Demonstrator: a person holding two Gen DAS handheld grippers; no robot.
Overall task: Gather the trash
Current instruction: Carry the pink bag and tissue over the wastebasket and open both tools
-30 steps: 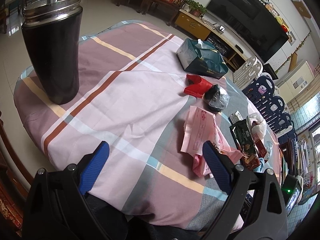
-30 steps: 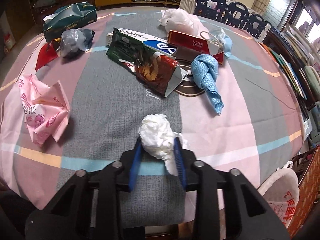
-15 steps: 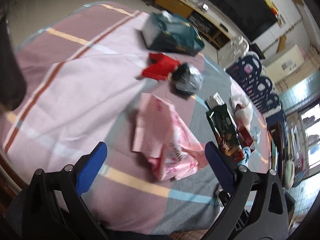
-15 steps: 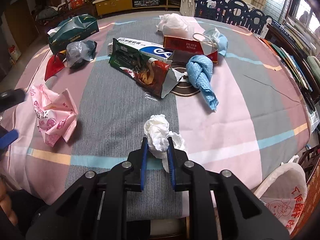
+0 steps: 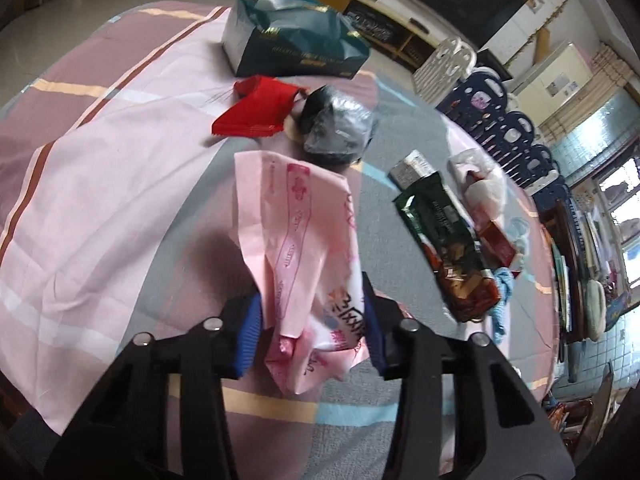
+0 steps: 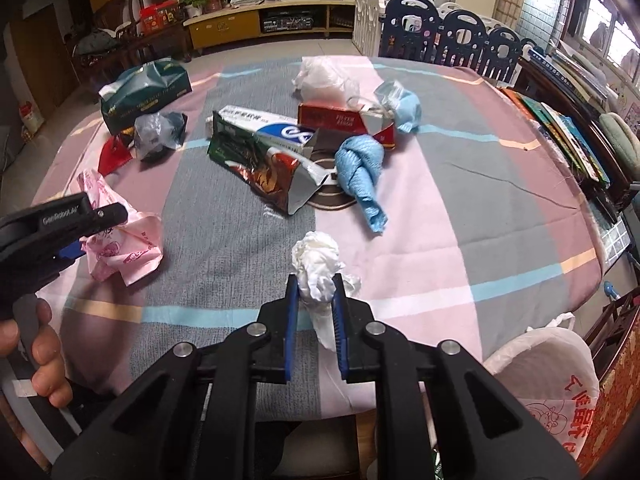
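Note:
A crumpled pink plastic bag point(image 5: 296, 220) lies on the plaid tablecloth point(image 5: 100, 184). My left gripper point(image 5: 311, 328) is closing on its near end, and both blue pads touch the bag. The right wrist view shows that gripper point(image 6: 80, 220) at the left edge, held by a hand, over the same pink bag point(image 6: 124, 240). My right gripper point(image 6: 314, 300) is shut on a crumpled white tissue point(image 6: 316, 264), held just above the cloth near the table's front edge.
Further back lie a dark green tissue box point(image 5: 288, 48), a red wrapper point(image 5: 256, 108), a grey-black bag point(image 5: 338, 128), a green snack packet point(image 6: 260, 164), a knotted blue cloth point(image 6: 360, 168) and a red carton point(image 6: 340, 120). A bin lined with a white bag point(image 6: 540, 364) stands at the lower right.
My left gripper swung right, away from the black cup, to the pink bag, and its jaws came in on it. My right gripper tightened on the tissue and rose slightly.

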